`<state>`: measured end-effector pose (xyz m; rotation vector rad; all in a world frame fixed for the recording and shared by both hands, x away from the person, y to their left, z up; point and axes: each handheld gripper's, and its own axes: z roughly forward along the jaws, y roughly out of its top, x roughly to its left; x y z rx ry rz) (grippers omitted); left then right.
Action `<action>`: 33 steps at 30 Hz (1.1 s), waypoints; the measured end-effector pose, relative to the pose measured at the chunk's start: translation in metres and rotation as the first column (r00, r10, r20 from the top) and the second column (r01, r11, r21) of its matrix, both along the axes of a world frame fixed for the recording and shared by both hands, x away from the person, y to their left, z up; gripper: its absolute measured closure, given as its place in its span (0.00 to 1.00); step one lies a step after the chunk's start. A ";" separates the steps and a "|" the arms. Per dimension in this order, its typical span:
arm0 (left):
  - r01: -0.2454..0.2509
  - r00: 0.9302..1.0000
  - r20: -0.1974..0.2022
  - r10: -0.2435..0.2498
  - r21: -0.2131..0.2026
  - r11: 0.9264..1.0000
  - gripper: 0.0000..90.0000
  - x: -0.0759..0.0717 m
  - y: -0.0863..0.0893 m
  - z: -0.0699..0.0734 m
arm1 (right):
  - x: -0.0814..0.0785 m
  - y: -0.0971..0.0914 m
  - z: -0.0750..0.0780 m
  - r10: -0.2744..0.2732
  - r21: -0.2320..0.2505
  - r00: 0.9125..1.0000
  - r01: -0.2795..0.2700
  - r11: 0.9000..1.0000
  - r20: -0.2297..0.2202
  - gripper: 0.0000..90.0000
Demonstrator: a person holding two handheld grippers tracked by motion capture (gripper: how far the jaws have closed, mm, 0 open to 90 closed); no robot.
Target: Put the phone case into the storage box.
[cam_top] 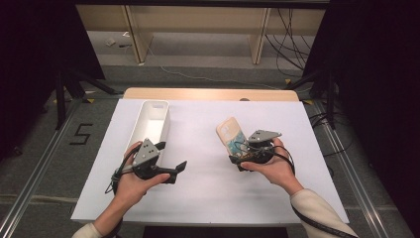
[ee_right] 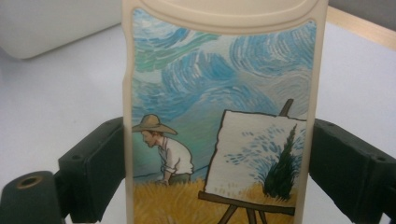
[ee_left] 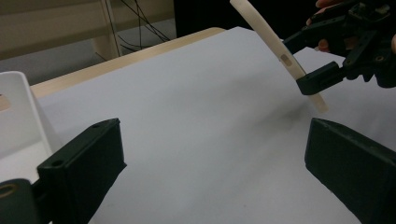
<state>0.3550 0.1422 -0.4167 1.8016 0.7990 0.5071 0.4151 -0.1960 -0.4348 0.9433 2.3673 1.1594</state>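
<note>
Over the desk's (cam_top: 208,198) right half, the right claw (ee_right: 219,154) clamps a cream rubbery painted phone case (cam_top: 231,135), tilted upward; the left claw (cam_top: 179,167) gapes empty beside a white plastic bin (cam_top: 148,116).

From where I sit, my right gripper (cam_top: 241,157) has the cream-edged plastic phone case with a painted picture (cam_top: 231,135) between its jaws, the case slanting up and ahead of them, off the white rectangular table sheet (cam_top: 208,188). My left gripper (cam_top: 179,169) hovers well apart from it, jaws toward it. The long white plastic bin (cam_top: 154,121) lies on the sheet just behind that gripper.
</note>
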 end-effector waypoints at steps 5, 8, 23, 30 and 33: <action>0.021 1.000 0.000 -0.021 -0.013 1.000 0.05 0.007 -0.012 0.008 | -0.001 0.002 0.001 0.003 0.008 1.000 -0.003 1.000 0.021 0.13; 0.032 0.999 -0.003 -0.032 -0.009 0.999 0.05 0.012 -0.021 0.012 | -0.002 0.003 0.001 0.003 0.010 1.000 -0.003 1.000 0.021 0.13; 0.069 0.998 -0.001 -0.069 -0.017 0.997 0.04 0.040 -0.063 0.031 | -0.006 0.007 0.005 0.004 0.043 0.998 -0.007 0.999 0.065 0.13; 0.080 0.997 -0.013 -0.081 -0.016 0.997 0.03 0.057 -0.076 0.040 | -0.007 0.009 0.004 0.000 0.046 0.998 -0.003 0.999 0.061 0.13; 0.089 0.996 -0.022 -0.089 -0.005 0.996 0.03 0.062 -0.082 0.041 | -0.007 0.010 0.004 -0.002 0.049 0.998 -0.001 0.999 0.061 0.13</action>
